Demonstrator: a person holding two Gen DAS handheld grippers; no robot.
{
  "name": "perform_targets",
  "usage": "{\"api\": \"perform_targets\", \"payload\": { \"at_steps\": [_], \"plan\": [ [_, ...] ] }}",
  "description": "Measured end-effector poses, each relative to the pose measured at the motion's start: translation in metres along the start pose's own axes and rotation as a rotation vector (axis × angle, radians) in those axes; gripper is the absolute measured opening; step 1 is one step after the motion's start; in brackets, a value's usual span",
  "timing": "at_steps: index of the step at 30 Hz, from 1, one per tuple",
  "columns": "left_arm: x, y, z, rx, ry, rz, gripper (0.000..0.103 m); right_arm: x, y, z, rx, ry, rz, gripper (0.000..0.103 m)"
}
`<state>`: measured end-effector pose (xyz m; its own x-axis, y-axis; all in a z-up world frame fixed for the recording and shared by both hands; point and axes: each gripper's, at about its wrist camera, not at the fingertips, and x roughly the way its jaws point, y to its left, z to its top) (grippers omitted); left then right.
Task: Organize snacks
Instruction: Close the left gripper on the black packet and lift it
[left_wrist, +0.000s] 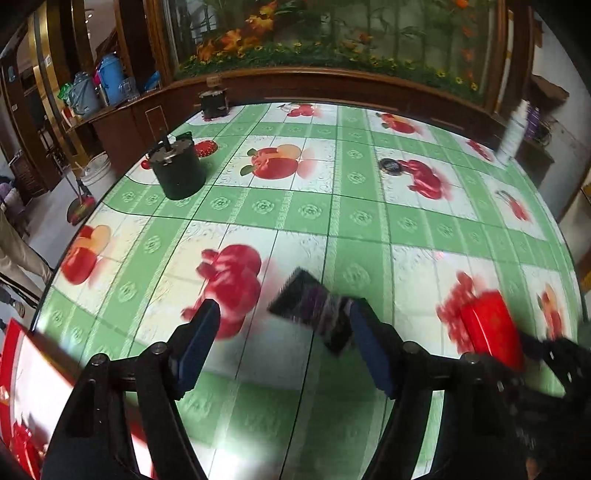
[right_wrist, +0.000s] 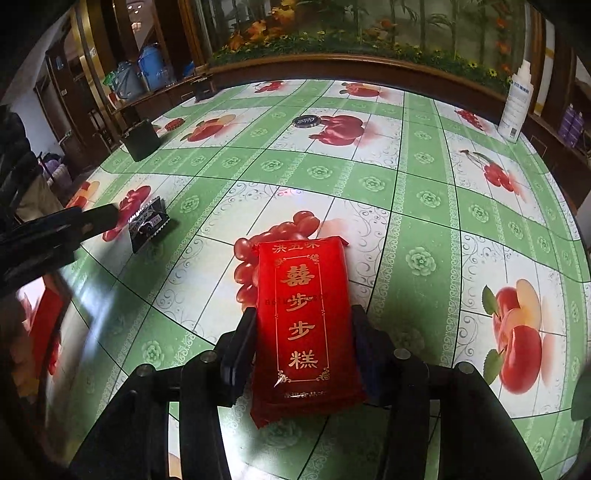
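My right gripper (right_wrist: 301, 336) is shut on a red snack packet (right_wrist: 303, 314) with gold Chinese lettering, held over the fruit-print tablecloth (right_wrist: 406, 192). The packet also shows in the left wrist view (left_wrist: 491, 332). My left gripper (left_wrist: 284, 332) is open. A small dark snack packet (left_wrist: 314, 306) lies on the cloth just ahead of its right finger; it also shows in the right wrist view (right_wrist: 147, 225). A red and white box (left_wrist: 29, 398) sits at the lower left.
A black cylindrical holder (left_wrist: 177, 170) stands at the table's far left. A round dark lid (left_wrist: 391, 166) lies farther back. A white bottle (right_wrist: 517, 107) stands at the far right edge. A wooden planter ledge (left_wrist: 332, 81) borders the table's back.
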<state>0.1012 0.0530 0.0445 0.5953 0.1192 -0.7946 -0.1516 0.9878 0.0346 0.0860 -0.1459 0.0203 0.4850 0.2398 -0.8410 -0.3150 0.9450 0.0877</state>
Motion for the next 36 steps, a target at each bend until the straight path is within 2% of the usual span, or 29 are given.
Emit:
{"api": "perform_targets", "payload": {
  "at_steps": [4, 6, 10, 12, 15, 19, 26, 30, 36],
  "plan": [
    [0.021, -0.009, 0.007, -0.003, 0.026, -0.004, 0.072, 0.002, 0.002, 0.001, -0.001, 0.005, -0.007, 0.054],
    [0.027, -0.013, 0.006, -0.005, 0.044, -0.033, 0.072, 0.002, 0.004, 0.001, -0.009, 0.005, -0.014, 0.055],
    [0.036, -0.027, -0.005, 0.054, 0.066, -0.074, 0.073, 0.003, 0.005, 0.001, -0.016, 0.003, -0.02, 0.055],
    [0.032, -0.034, -0.011, 0.099, 0.038, -0.11, 0.068, 0.003, 0.004, 0.001, -0.012, 0.002, -0.016, 0.055],
    [0.022, -0.043, -0.018, 0.169, 0.03, -0.168, 0.047, 0.003, 0.004, 0.001, -0.014, 0.002, -0.017, 0.055],
    [0.004, -0.056, -0.036, 0.28, 0.012, -0.215, 0.036, 0.003, 0.003, 0.001, -0.014, 0.001, -0.016, 0.055],
    [-0.03, -0.057, -0.072, 0.297, 0.007, -0.313, 0.029, 0.001, 0.004, 0.0, -0.019, -0.003, -0.013, 0.055],
    [-0.052, -0.054, -0.096, 0.292, -0.002, -0.286, 0.024, 0.001, 0.006, -0.002, -0.038, -0.005, -0.03, 0.051],
    [-0.083, -0.04, -0.117, 0.258, -0.05, -0.297, 0.022, 0.0, 0.002, -0.002, -0.019, -0.006, -0.019, 0.048]
  ]
}}
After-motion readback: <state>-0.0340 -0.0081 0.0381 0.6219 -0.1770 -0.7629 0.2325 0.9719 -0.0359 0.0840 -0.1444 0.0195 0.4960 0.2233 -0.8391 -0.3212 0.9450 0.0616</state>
